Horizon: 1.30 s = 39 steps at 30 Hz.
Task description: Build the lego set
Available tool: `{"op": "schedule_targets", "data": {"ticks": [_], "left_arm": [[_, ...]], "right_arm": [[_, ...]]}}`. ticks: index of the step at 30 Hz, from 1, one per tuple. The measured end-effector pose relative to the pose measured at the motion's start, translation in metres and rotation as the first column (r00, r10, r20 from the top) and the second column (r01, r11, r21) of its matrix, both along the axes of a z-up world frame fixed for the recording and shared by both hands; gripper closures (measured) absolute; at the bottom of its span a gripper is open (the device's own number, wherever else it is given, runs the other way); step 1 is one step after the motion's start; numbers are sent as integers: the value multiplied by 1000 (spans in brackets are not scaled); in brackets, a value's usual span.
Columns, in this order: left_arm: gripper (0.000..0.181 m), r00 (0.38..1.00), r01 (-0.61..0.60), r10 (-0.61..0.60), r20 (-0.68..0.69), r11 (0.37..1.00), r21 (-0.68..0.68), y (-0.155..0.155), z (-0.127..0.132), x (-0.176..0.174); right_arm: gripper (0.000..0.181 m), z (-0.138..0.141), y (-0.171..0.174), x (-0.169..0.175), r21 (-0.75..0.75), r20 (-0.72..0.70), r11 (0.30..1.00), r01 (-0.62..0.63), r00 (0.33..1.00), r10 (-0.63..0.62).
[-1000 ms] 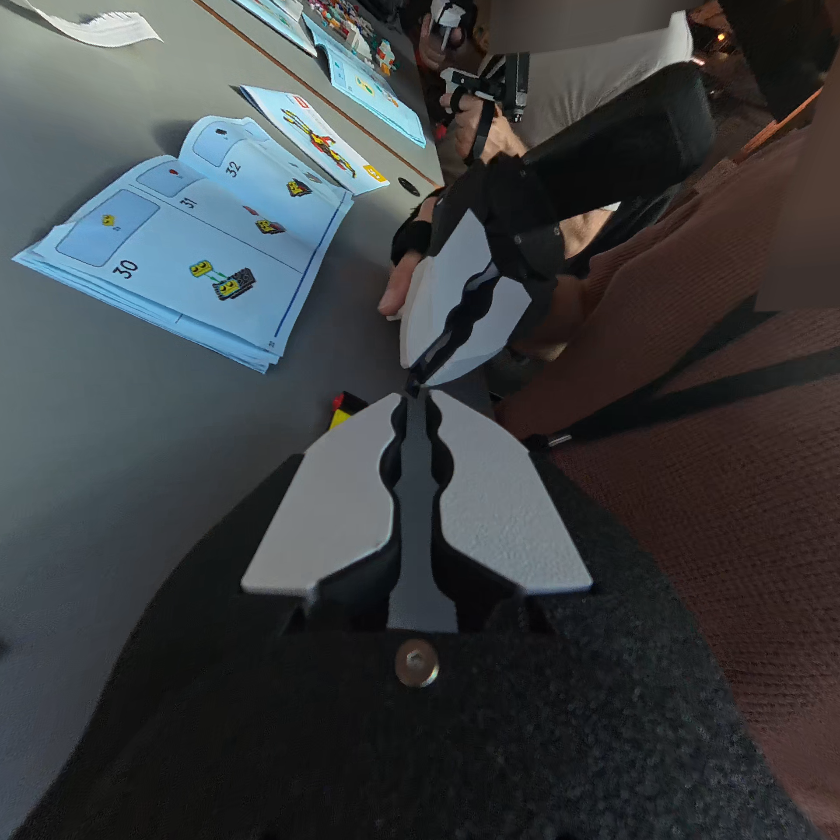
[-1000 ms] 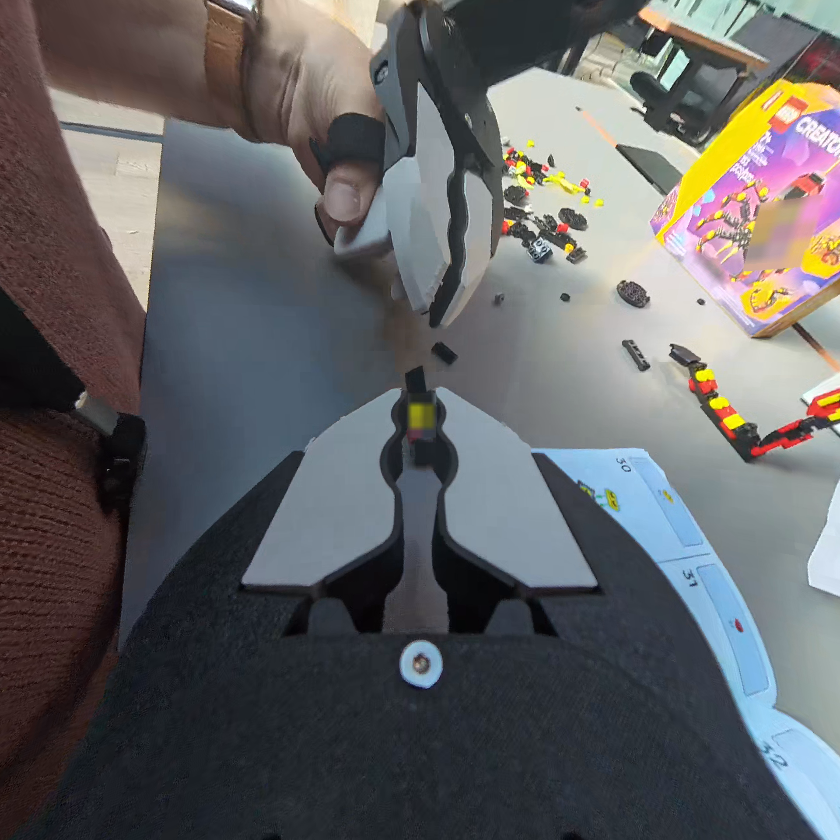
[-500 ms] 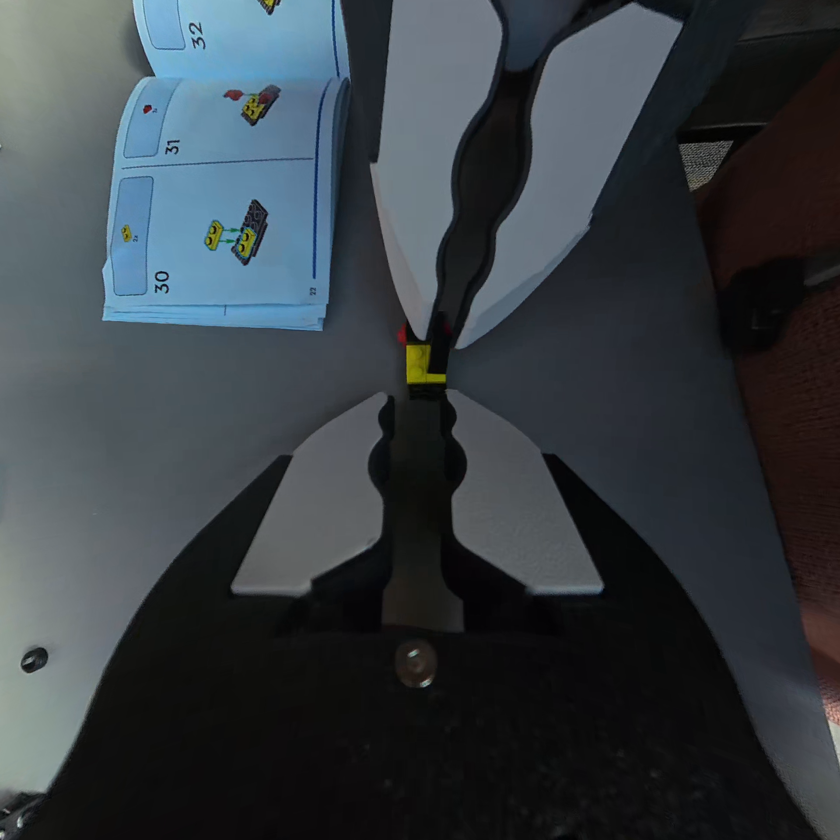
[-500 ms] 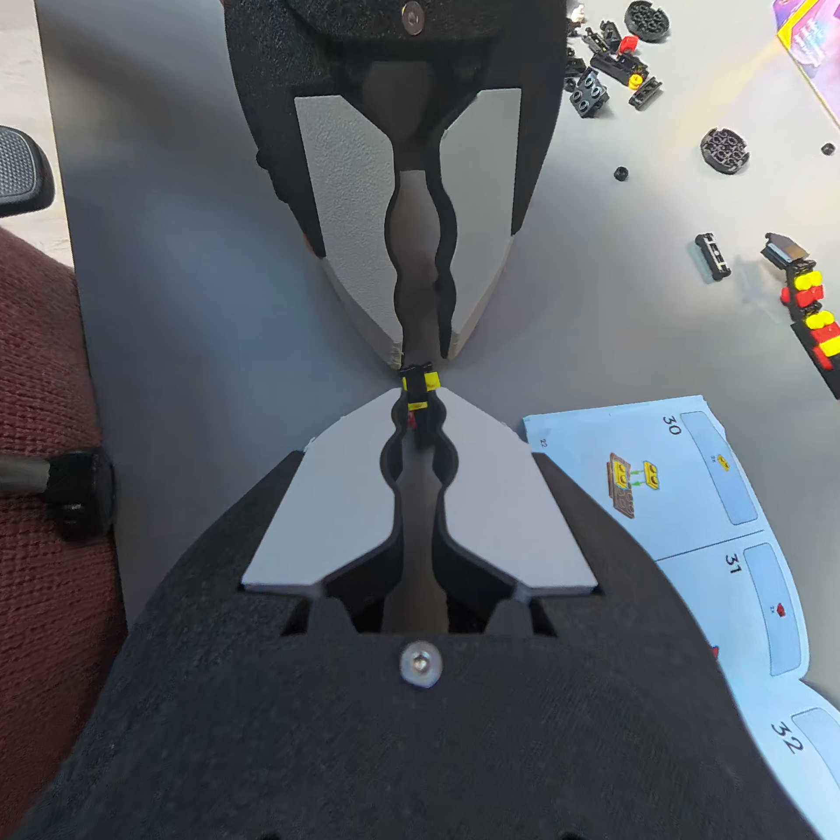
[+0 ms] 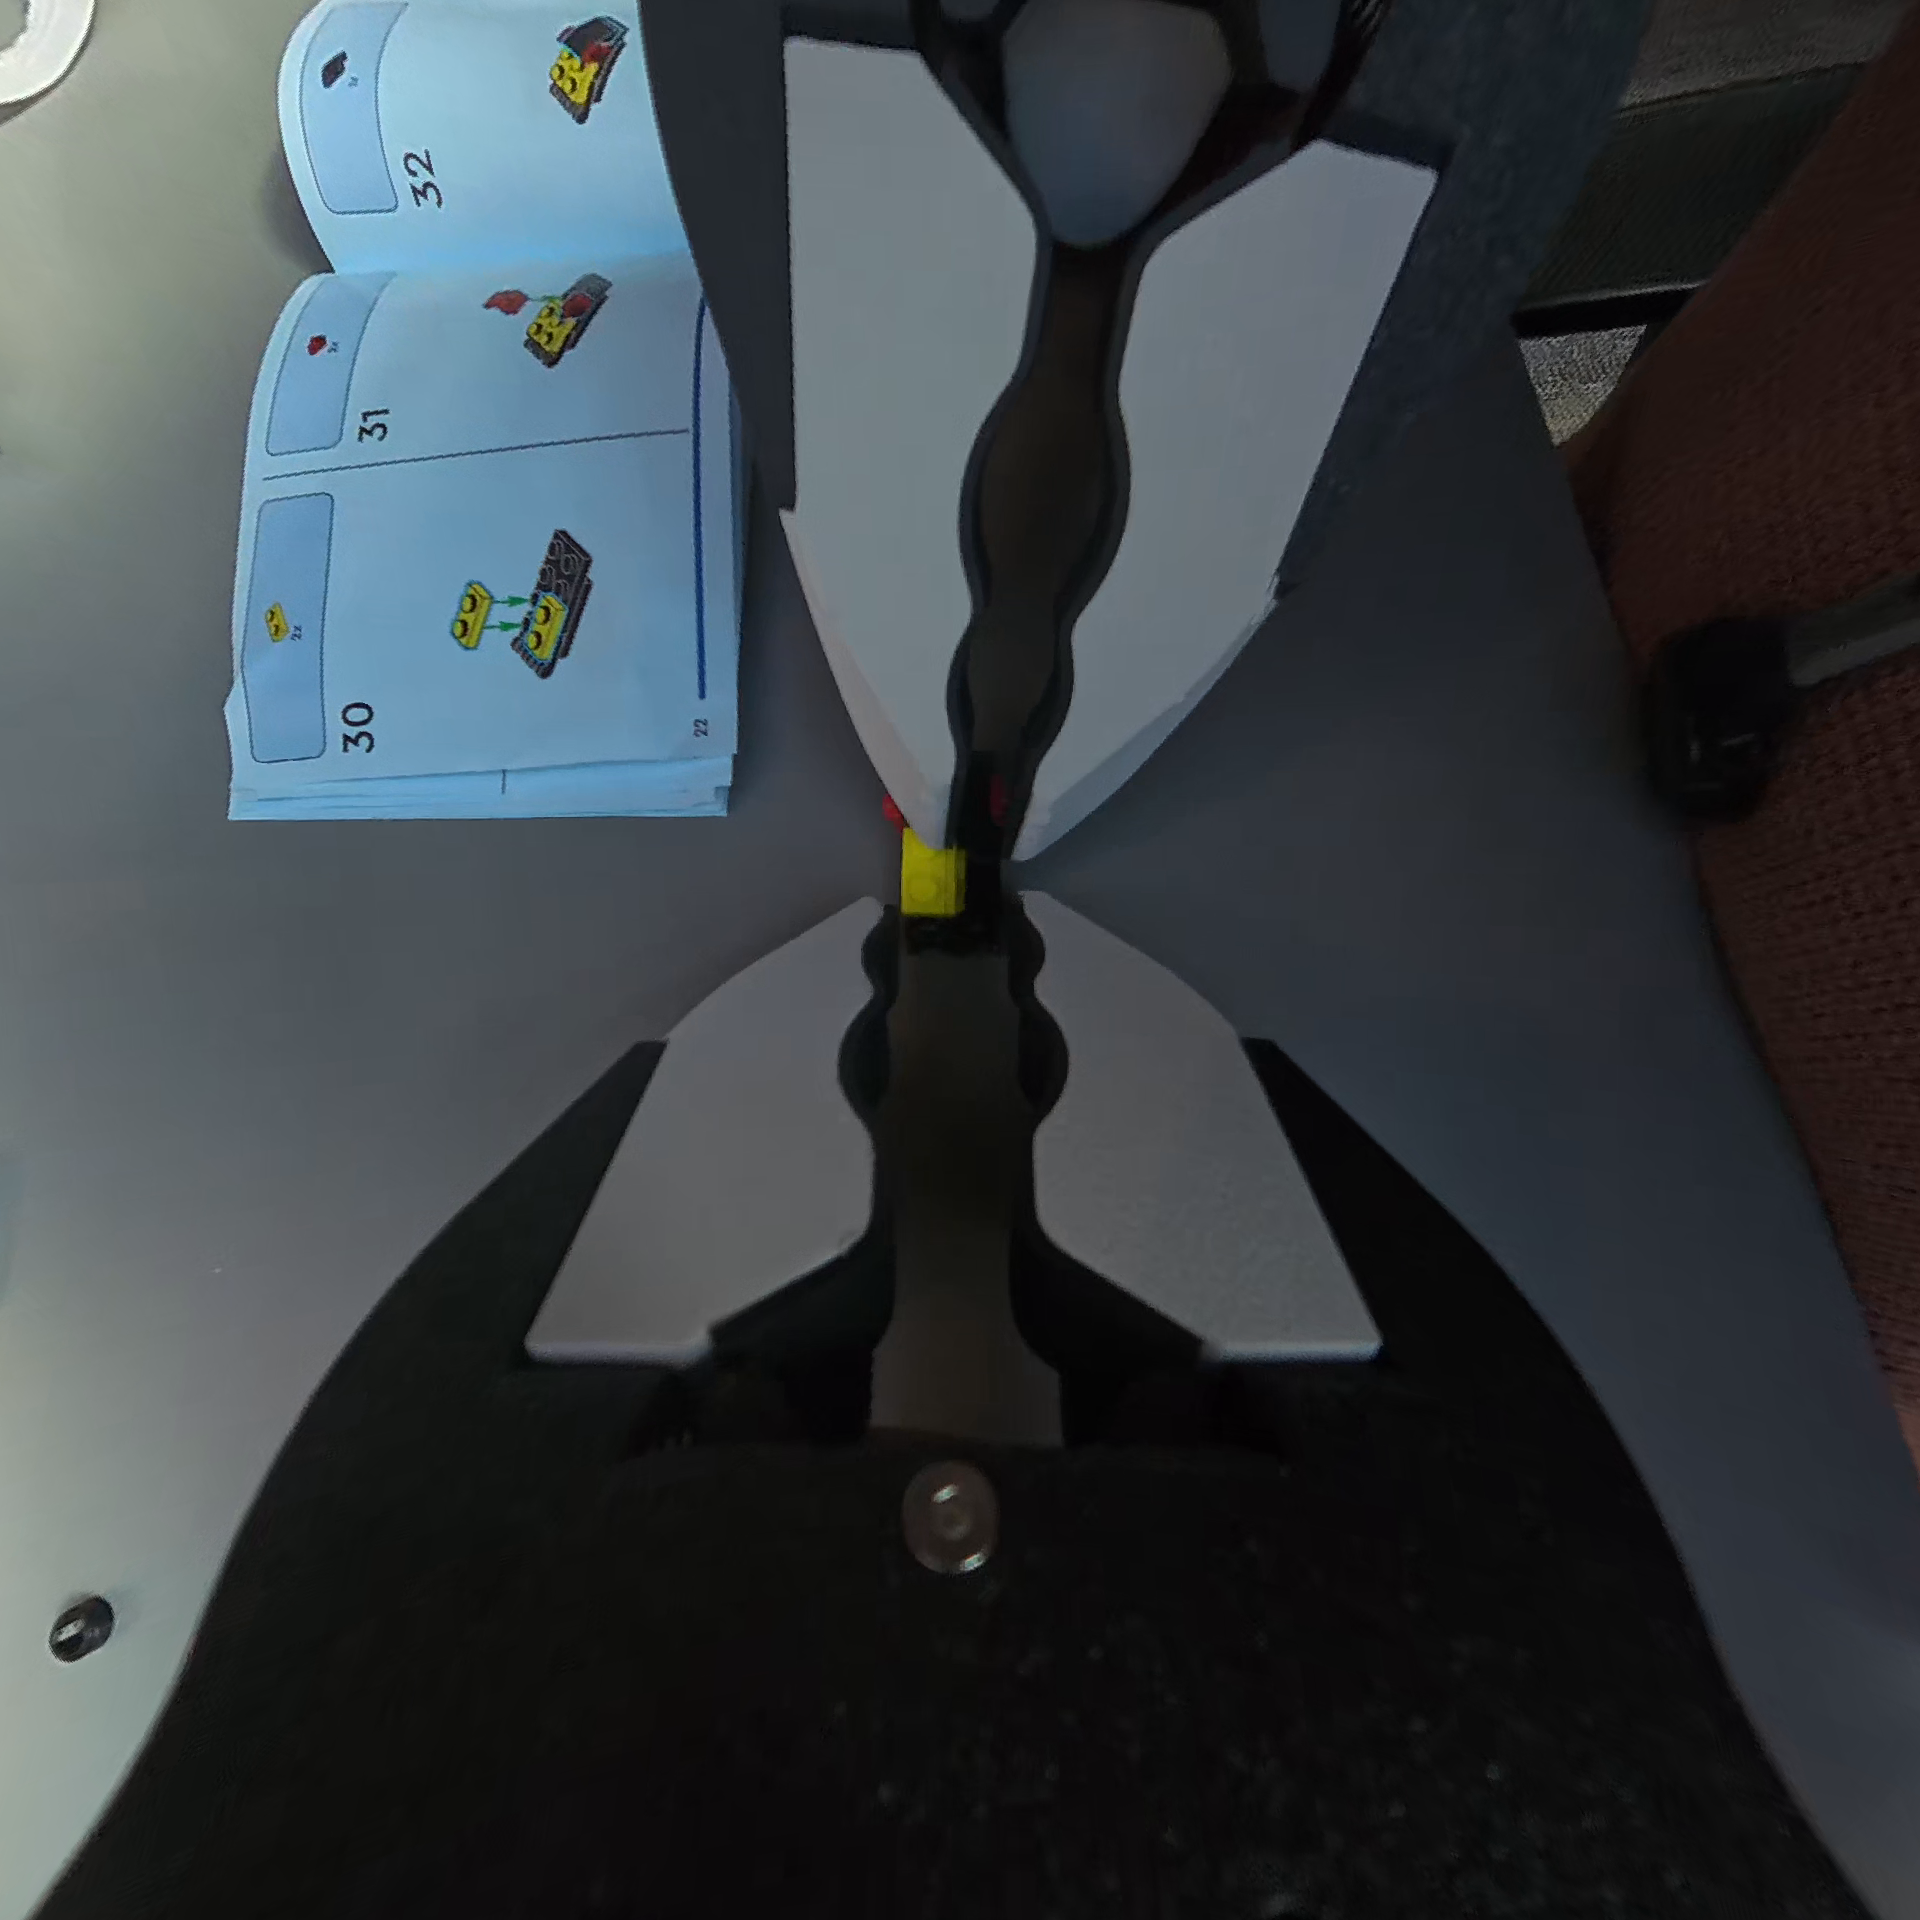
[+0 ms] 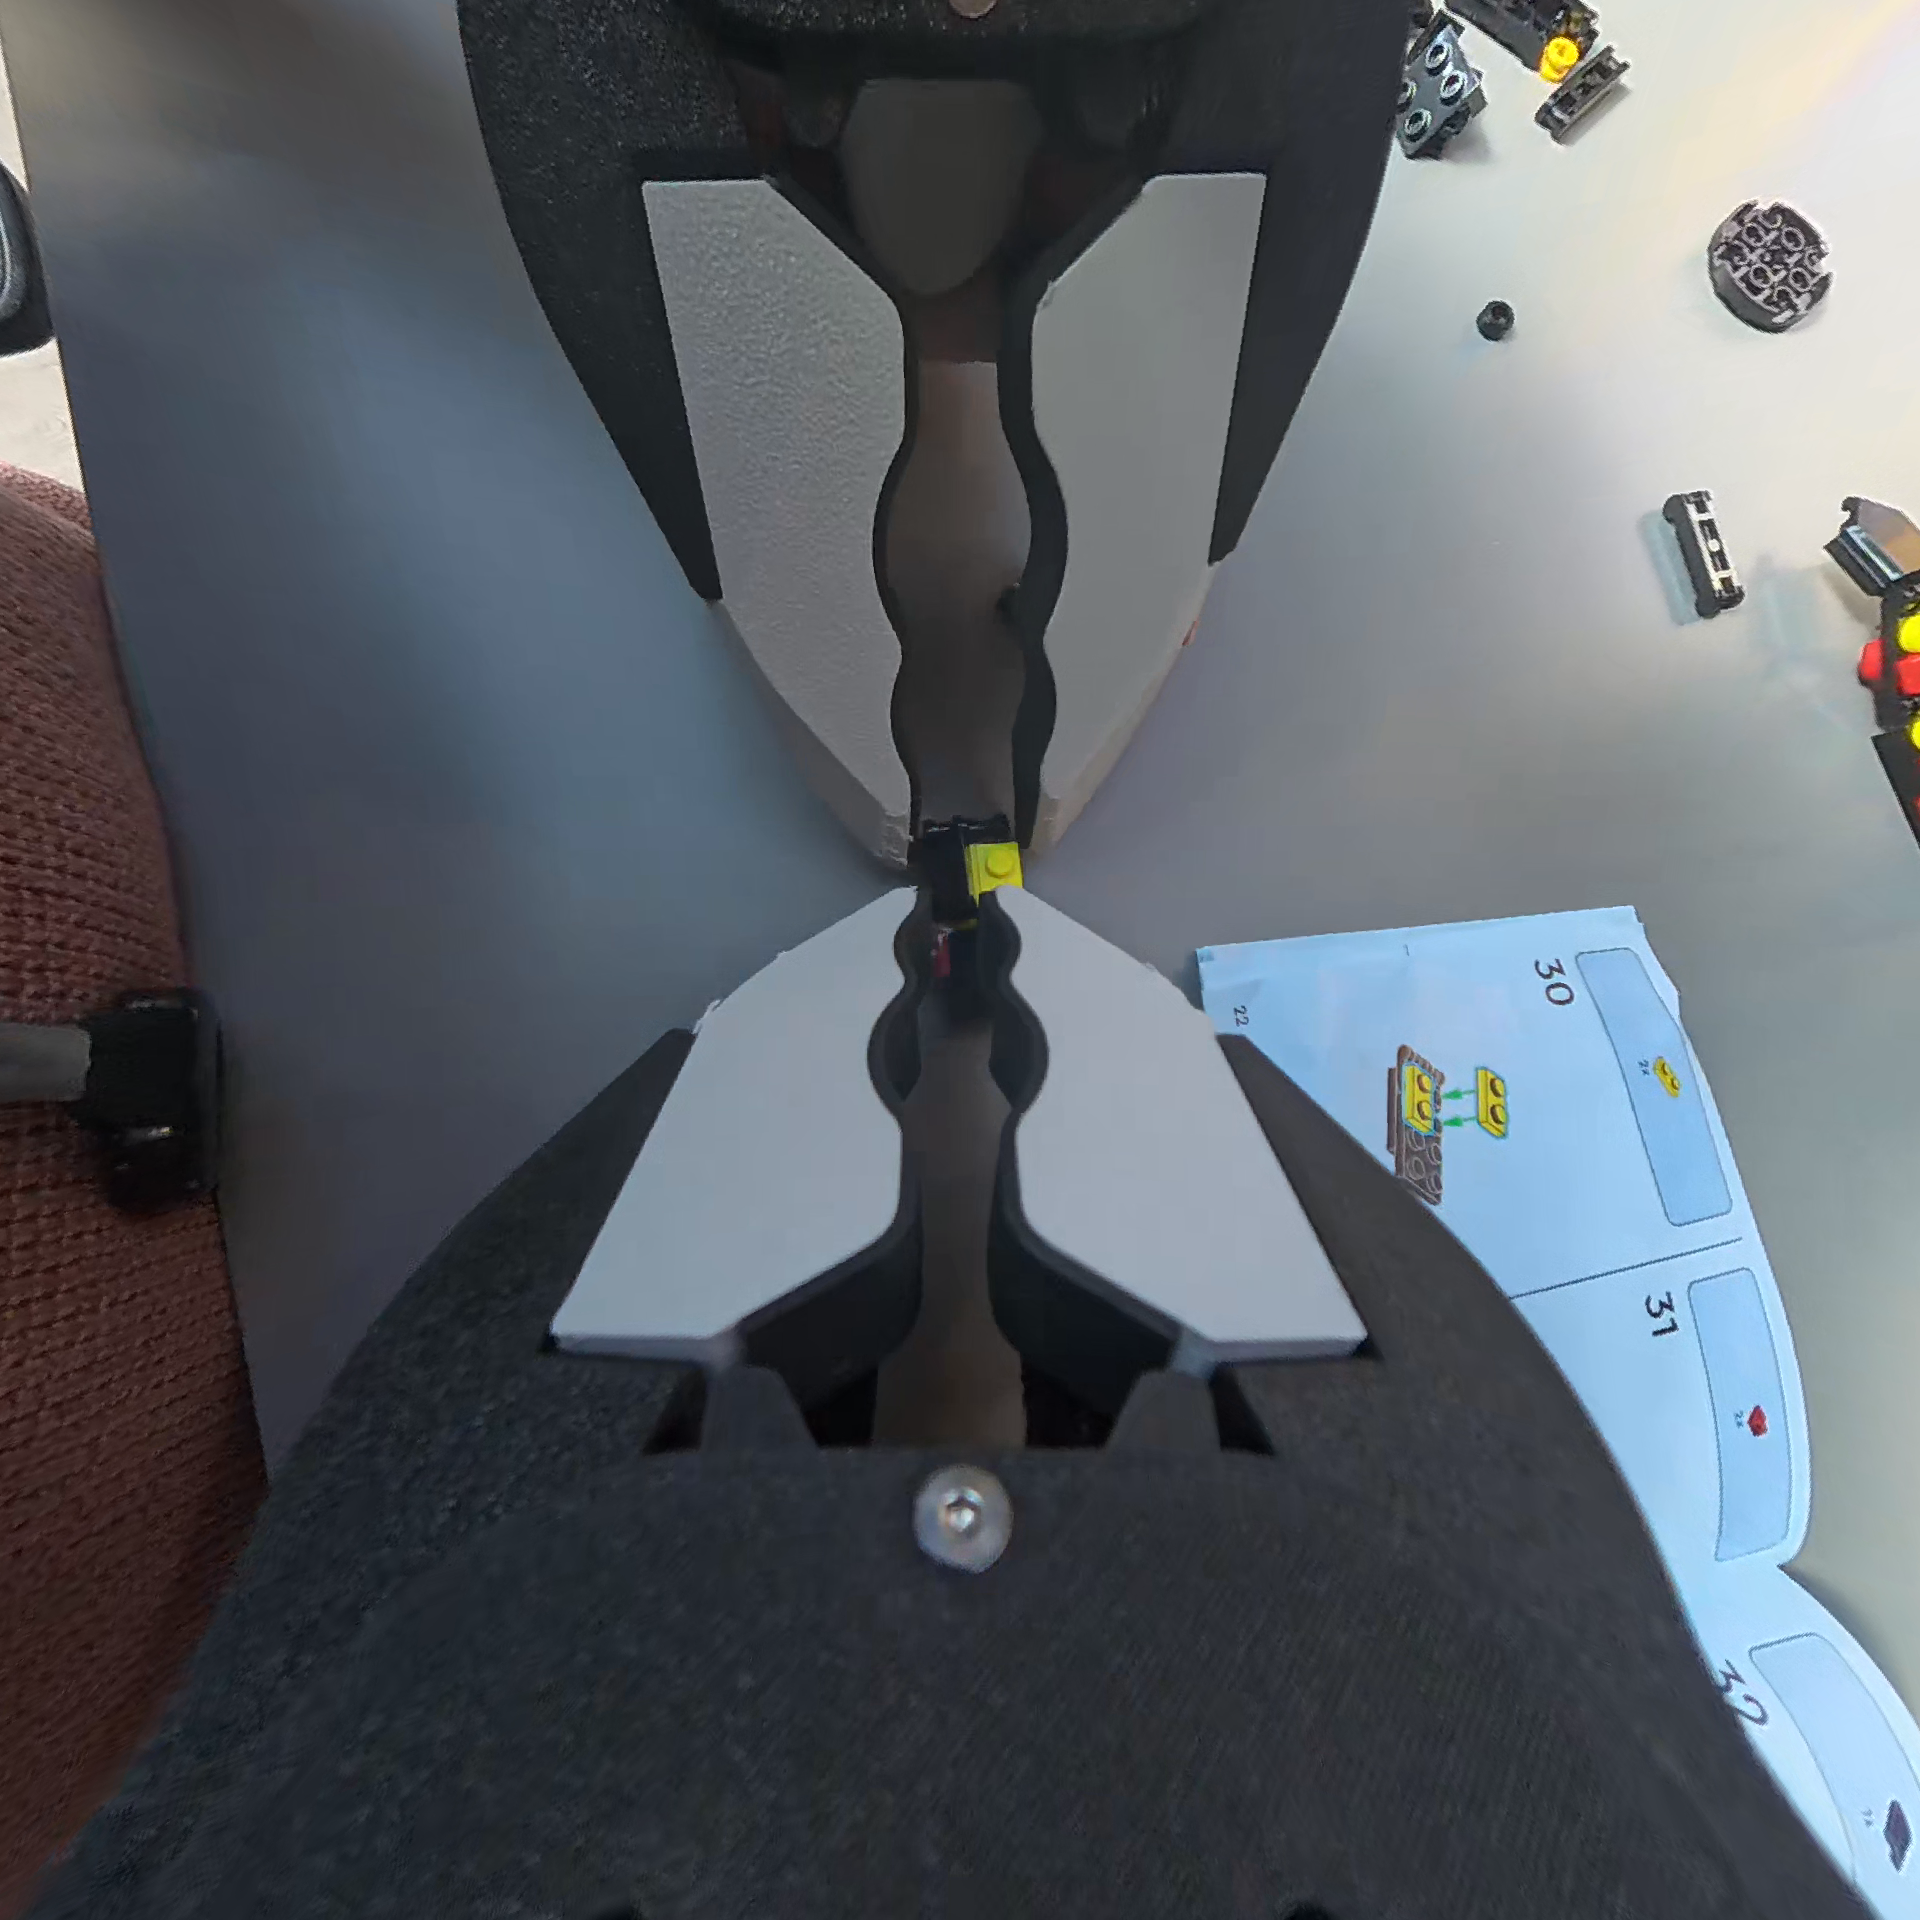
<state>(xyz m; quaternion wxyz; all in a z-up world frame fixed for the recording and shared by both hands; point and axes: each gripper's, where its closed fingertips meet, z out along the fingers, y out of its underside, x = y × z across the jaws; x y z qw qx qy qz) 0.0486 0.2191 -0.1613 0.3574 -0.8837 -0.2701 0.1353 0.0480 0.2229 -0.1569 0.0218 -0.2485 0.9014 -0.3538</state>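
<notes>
Across the smooth grey counter (image 6: 416,520), the two handheld black grippers with pale grey finger plates meet tip to tip above its surface. The left gripper (image 5: 951,920) has its jaws set slightly apart, and whether they pinch the black end of the piece between them is hidden in shadow. The right gripper (image 6: 961,925) has its jaws clenched on the small lego assembly of black, yellow and red bricks (image 6: 971,878), which hangs between both sets of tips, clear of the counter as far as can be seen; its yellow studded brick (image 5: 932,883) faces the camera in both views.

Beside the grippers lies the open light blue instruction booklet (image 5: 488,520), flat on the counter, its pages showing step drawings of yellow and dark bricks.

Farther off in the right wrist view, loose pieces are scattered: a round black lego disc (image 6: 1769,265), a short black lego bar (image 6: 1704,556), a cluster of dark bricks (image 6: 1496,62) and a tiny black stud (image 6: 1494,319).
</notes>
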Motion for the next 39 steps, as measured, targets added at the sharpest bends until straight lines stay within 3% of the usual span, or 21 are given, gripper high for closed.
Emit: {"op": "schedule_targets", "data": {"ticks": [1, 30, 35, 39], "left_arm": [[161, 1000, 0, 0, -1, 1000, 4, 0, 0, 0], [163, 999, -18, 19, -33, 999, 34, 0, 14, -7], [181, 997, -72, 76, -22, 987, 147, 3, 26, -13], [181, 999, -49, 49, -1, 996, 71, 6, 15, -10]], "right_arm": [[173, 1, 0, 0, -1, 4, 1000, 1, 1000, -1], [169, 11, 6, -12, -48, -3, 998, 52, 999, -52], [177, 14, 7, -26, -91, 68, 990, 107, 993, -101], [181, 8, 11, -21, -69, 52, 994, 80, 996, -77]]}}
